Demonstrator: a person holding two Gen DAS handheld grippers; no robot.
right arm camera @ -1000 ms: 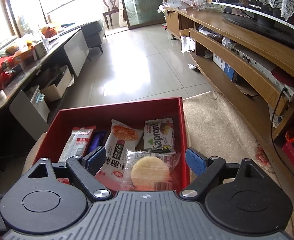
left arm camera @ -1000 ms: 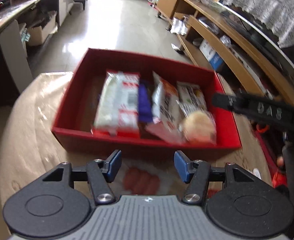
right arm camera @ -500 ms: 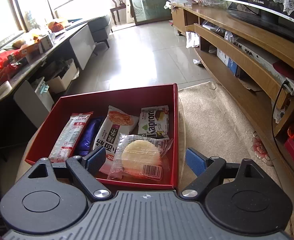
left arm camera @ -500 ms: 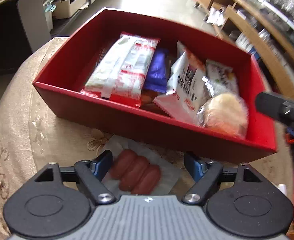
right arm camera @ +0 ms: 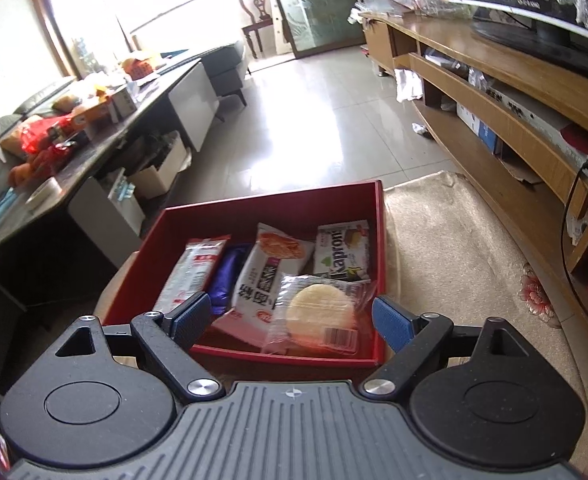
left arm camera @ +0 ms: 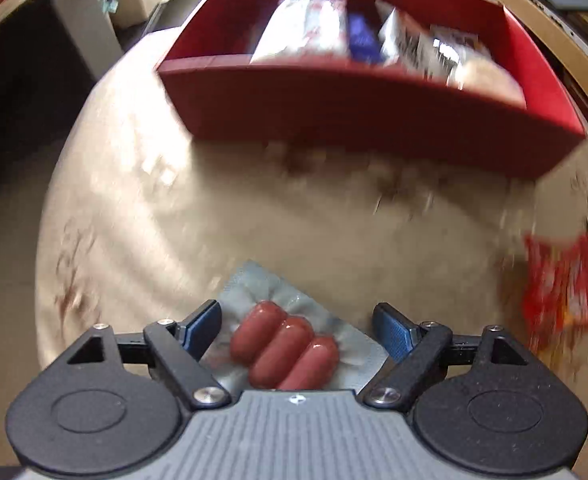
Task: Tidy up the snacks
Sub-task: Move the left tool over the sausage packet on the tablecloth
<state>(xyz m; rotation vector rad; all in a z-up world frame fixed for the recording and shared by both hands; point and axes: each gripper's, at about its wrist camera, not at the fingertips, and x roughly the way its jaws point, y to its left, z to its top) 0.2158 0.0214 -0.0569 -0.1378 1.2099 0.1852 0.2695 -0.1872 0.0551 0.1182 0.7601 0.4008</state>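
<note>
A clear pack of red sausages (left arm camera: 284,350) lies on the beige tablecloth between the wide-open fingers of my left gripper (left arm camera: 296,326), which does not grip it. The red box (left arm camera: 374,120) stands beyond it, blurred, with several snack packs inside. In the right wrist view the red box (right arm camera: 380,240) holds a long white-red pack (right arm camera: 192,270), a purple bar (right arm camera: 226,276), a white pack with Chinese text (right arm camera: 266,276), a Kapron pack (right arm camera: 344,250) and a round rice cracker (right arm camera: 320,314). My right gripper (right arm camera: 292,320) is open and empty, above the box's near edge.
A red snack bag (left arm camera: 562,280) lies on the cloth at the right of the left wrist view. The round table's edge (left arm camera: 54,200) drops off on the left. A wooden TV shelf (right arm camera: 514,120) runs along the right; a cluttered dark counter (right arm camera: 94,132) stands left.
My left gripper has pulled back and tilted down over the sausage pack, so the box sits farther off. The right gripper has drawn back a little from the box.
</note>
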